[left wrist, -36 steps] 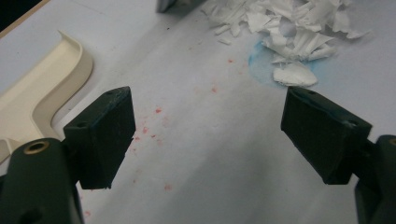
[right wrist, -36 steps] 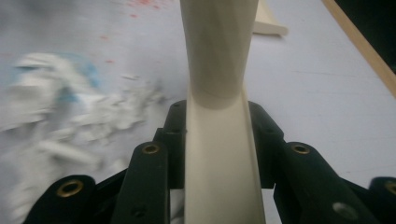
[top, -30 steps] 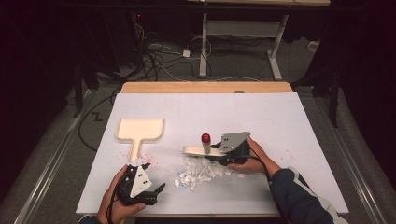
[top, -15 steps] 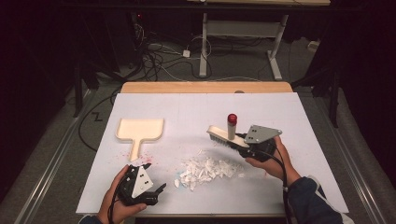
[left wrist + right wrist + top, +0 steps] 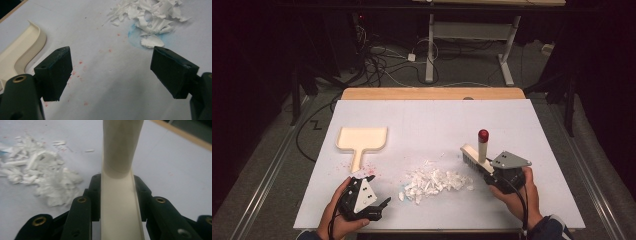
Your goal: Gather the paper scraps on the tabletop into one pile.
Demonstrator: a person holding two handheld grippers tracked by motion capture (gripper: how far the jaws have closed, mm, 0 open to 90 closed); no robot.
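Clamped in the right tool (image 5: pixel 490 172), the brush (image 5: pixel 476 157) is held just right of the paper scraps (image 5: pixel 435 181) and should be swept low toward the dustpan (image 5: pixel 361 139), while the left tool (image 5: pixel 379 207) is kept open.

One brush (image 5: pixel 475 155); one dustpan (image 5: pixel 361 140); one heap of paper scraps (image 5: pixel 435 181); two grippers.

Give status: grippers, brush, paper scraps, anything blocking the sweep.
Right gripper shut on brush, right of the paper scraps. Left gripper open, holding nothing, near dustpan handle. Nothing between brush and scraps.
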